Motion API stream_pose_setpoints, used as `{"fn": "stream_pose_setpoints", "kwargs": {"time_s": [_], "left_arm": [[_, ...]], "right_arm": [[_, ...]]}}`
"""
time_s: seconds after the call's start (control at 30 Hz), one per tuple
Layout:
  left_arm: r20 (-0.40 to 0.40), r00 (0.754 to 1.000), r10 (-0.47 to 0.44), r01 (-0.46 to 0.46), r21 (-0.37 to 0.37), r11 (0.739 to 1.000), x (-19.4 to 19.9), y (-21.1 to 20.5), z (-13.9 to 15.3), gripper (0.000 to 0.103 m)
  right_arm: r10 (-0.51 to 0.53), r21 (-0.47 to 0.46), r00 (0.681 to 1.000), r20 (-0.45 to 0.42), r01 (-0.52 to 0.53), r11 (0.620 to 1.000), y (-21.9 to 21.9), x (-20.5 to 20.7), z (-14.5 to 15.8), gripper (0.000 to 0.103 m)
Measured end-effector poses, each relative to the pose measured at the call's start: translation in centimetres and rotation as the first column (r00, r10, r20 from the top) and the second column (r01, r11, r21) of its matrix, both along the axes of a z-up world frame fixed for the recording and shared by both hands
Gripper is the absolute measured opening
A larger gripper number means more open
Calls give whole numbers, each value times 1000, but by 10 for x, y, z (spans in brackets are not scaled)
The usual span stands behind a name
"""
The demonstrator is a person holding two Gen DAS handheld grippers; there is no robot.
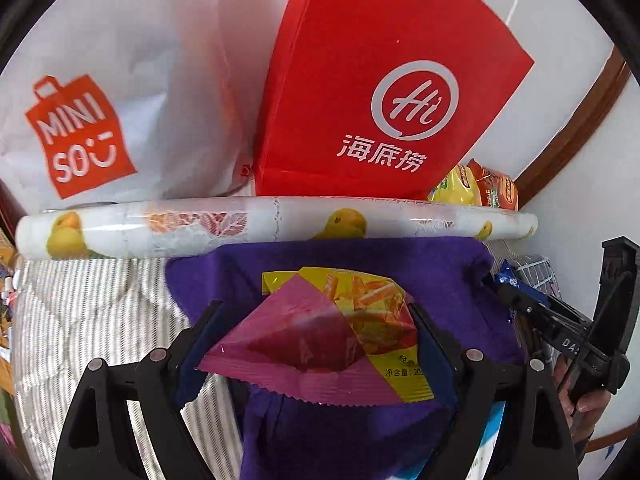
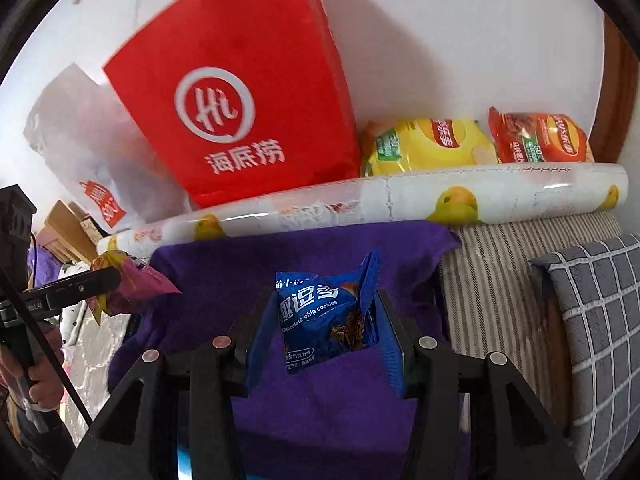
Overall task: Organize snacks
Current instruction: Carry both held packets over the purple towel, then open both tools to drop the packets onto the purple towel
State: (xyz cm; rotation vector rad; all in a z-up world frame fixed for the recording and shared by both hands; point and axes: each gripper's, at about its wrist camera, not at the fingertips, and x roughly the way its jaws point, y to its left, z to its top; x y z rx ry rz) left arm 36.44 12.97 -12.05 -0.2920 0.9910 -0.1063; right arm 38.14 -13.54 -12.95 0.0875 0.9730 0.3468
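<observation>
Beneath your tongs a purple cloth is lying; your left tongs are clenching a pink-yellow packet, your right tongs a blue cookie packet.

We have a pink and yellow fries snack packet between our left tool's fingers, lying tilted, its serrated edge nearest the tool. Between our right tool's fingers sits a blue chocolate chip cookie packet, upright and slightly crumpled. Well ahead of the right tool, a yellow chip bag and an orange-red chip bag lie side by side, touching.
</observation>
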Motion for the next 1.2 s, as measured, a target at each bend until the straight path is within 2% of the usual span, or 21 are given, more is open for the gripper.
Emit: {"fn": "stream_pose_setpoints", "kwargs": {"time_s": [0.3, 0.73, 0.93, 1.0, 1.13, 1.2], "left_arm": [[-36, 999, 16, -17, -23, 1000, 15, -1, -31, 88], [-82, 997, 15, -16, -11, 1000, 22, -1, -49, 88], [-117, 993, -18, 20, 13, 1000, 27, -12, -50, 89], [-116, 992, -44, 45, 5, 999, 25, -17, -45, 90], [-72, 995, -70, 71, 11, 997, 13, -23, -20, 96], [-51, 995, -86, 87, 25, 996, 7, -27, -7, 96]], "right_arm": [[3, -25, 1000, -27, -3, 1000, -3, 12, -31, 48], [33, -71, 997, -72, -38, 997, 8, 16, -48, 49], [19, -77, 996, -90, -26, 997, 8, 17, -48, 58], [29, -84, 995, -99, -37, 996, 11, 17, -46, 66], [34, -117, 998, -56, -40, 992, 12, 7, -28, 79], [35, -116, 999, -25, -38, 992, 13, -1, -15, 81]]}}
